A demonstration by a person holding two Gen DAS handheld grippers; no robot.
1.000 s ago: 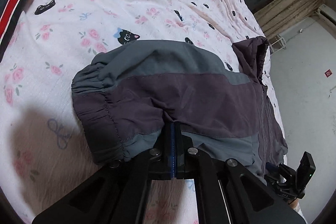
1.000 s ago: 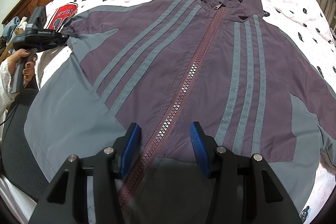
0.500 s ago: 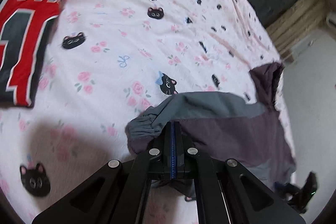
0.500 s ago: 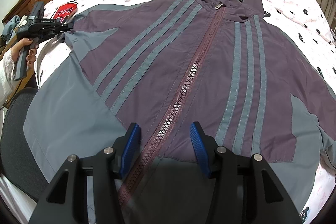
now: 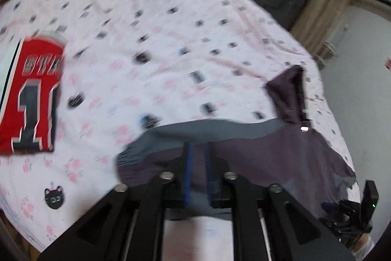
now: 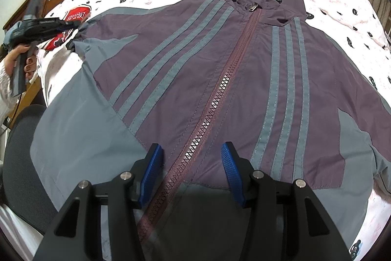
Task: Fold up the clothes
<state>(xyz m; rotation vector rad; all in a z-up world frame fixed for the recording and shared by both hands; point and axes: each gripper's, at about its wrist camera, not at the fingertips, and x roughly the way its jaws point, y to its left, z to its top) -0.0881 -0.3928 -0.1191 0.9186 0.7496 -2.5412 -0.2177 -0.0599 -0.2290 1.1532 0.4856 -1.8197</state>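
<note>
Left claw (image 5: 197, 158) just parting, sleeve cuff (image 5: 136, 155) slipping free; right claw (image 6: 193, 175) spread above jacket (image 6: 220, 70) zipper. Best smoothing sleeve flat on bed (image 5: 158, 40) before folding.

Only readable stuff is on the red jersey (image 5: 31, 99) lying on the left side of the bed: a big black "1" with a white outline, and above it blurred block letters that look like "STA", the rest cut off. In the right wrist view its print is too small and crumpled to read.
</note>
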